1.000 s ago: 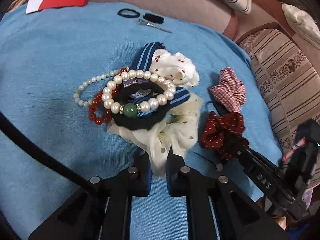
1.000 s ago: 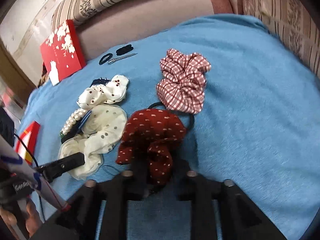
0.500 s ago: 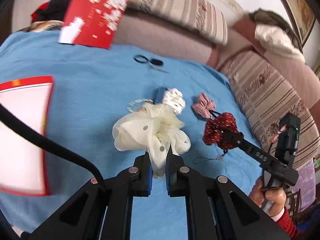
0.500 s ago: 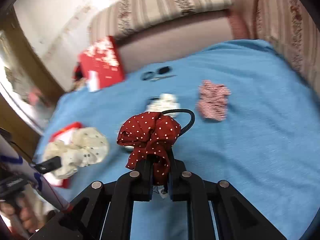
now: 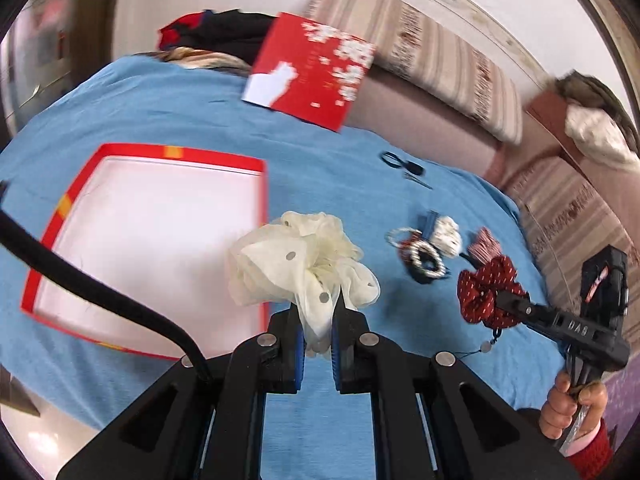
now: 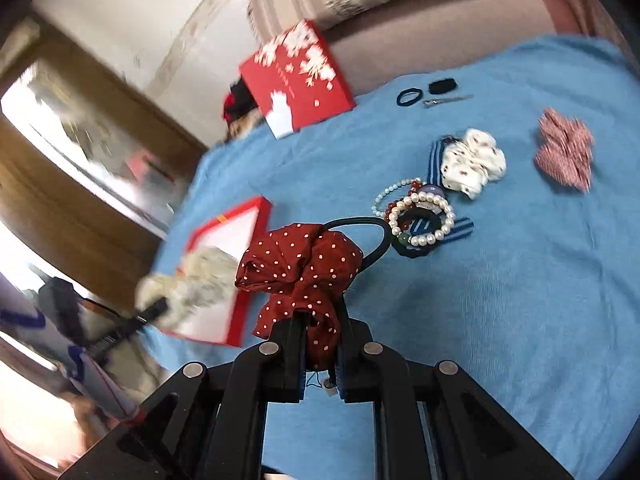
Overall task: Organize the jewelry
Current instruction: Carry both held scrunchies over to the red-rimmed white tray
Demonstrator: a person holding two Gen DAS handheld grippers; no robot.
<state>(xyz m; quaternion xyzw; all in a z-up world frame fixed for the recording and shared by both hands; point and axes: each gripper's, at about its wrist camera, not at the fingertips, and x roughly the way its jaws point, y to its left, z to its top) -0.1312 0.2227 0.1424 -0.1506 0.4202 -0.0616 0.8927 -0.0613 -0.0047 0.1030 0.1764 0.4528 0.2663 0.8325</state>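
Cream sheer scrunchie [image 5: 304, 276] with small dots is pinched between the fingers of the left gripper [image 5: 318, 328], nearly closed on the fabric, held up off the blue cloth [image 5: 180, 120] just beside the right edge of the open red box [image 5: 64, 204] with the white inside. In the right wrist view the same scrunchie [image 6: 192, 284] looks blurred in front of that box [image 6: 240, 312].

Dark red polka-dot scrunchie [image 6: 300, 264] is clamped in the right gripper [image 6: 320, 320], fingers closed tight on it, a black elastic loop [image 6: 372, 236] sticking out behind. It is lifted above the cloth [image 6: 520, 280]. From the left wrist view the scrunchie [image 5: 484, 292] hangs at the tip of that gripper [image 5: 500, 300], with the person's hand [image 5: 568, 408] on the handle below.

Rest of the pile lies on the cloth: pearl bracelet [image 6: 424, 220] on top of a black band [image 6: 412, 250] and a blue striped piece [image 6: 460, 228], red bead bracelet [image 6: 396, 204] and pale bead bracelet [image 6: 390, 190] touching it. White spotted scrunchie [image 6: 472, 164] just behind, red checked scrunchie [image 6: 564, 154] apart to the right. Black hair tie [image 6: 410, 97], black clip [image 6: 442, 86] and a metal hair pin [image 6: 448, 100] lie near the far edge. Red lid with white blossoms [image 6: 296, 76] leans against the sofa [image 6: 440, 28].
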